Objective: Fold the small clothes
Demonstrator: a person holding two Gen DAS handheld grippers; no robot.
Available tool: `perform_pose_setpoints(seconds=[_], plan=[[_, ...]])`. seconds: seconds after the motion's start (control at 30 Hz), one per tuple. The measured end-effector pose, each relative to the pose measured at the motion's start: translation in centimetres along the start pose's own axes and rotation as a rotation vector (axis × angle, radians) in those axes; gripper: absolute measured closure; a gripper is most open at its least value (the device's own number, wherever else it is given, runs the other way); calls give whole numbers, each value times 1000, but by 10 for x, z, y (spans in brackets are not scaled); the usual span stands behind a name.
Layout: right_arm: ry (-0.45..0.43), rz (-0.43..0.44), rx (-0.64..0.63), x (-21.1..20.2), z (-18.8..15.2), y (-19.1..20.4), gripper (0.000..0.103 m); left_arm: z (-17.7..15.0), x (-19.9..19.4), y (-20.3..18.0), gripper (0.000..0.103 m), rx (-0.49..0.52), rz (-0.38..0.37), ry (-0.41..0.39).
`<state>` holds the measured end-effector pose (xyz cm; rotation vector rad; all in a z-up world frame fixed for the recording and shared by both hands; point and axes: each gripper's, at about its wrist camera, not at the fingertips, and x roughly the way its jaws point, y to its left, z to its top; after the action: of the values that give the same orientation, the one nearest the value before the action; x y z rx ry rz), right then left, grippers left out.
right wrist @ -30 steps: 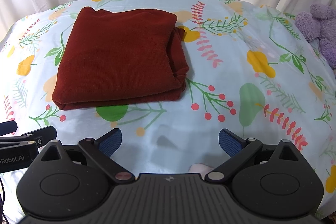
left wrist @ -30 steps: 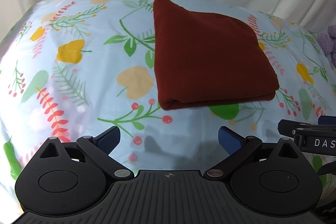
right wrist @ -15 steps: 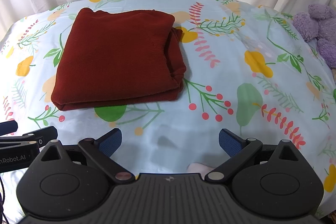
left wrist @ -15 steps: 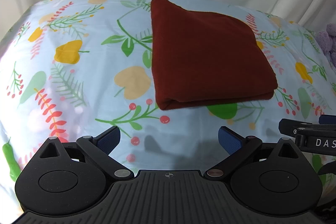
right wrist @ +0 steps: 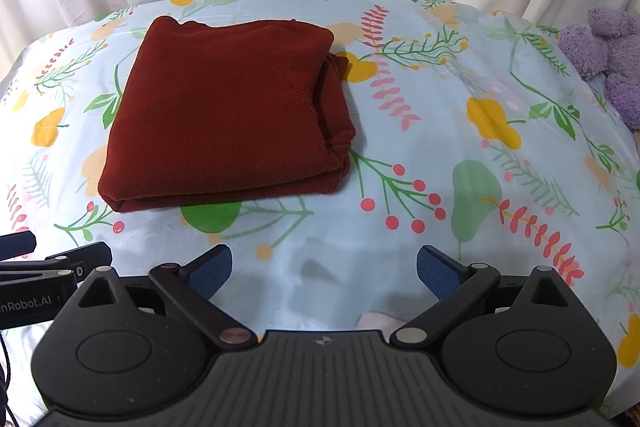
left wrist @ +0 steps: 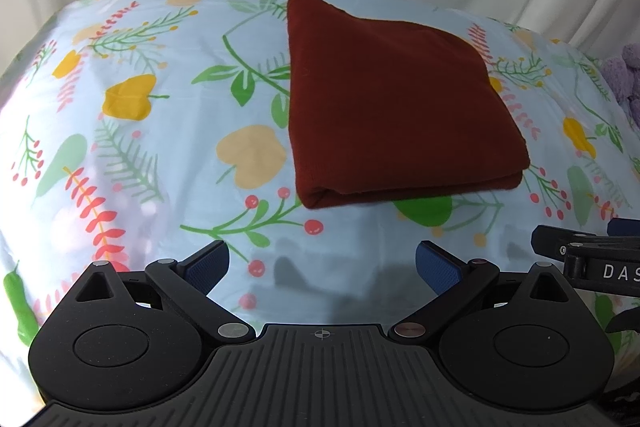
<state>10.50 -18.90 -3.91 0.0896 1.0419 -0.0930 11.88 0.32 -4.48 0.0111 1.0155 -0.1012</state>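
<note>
folded red garment (right wrist: 224, 111) beside "DAS"-marked right tongs (left wrist: 592, 259) (spread)

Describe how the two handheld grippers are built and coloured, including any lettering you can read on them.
Both match: the left gripper and right gripper have matte black bodies with a ribbed centre plate, two round hubs, triangular cut-outs, silver pivot pins and blue textured pads. White lettering shows on their sides: "DAS" in the left view, "nRobot.AI" in the right. A thin black cable hangs at the right view's left edge.
</note>
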Motion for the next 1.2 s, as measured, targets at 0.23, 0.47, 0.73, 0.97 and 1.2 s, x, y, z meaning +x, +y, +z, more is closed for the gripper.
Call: perform_pose_setpoints(seconds=[0.23,0.47,0.73,0.97,1.2], plan=[[0,2,2,0,-1,-1,4,-1,-1,0,1,1,-1,0],[-2,2,3,0,-3,-1,4,-3,-1,-1,1,2,-13,2],[-4,5,6,-2,-5,-1,4,-3,-1,-2,1,0,-16,7],[-5,4,7,-3,-6,-1,4,-2,-1,0,1,-9,-20,7],[-7,3,12,-3,-6,-1,4,-3,-1,-1,1,-2,-22,5]])
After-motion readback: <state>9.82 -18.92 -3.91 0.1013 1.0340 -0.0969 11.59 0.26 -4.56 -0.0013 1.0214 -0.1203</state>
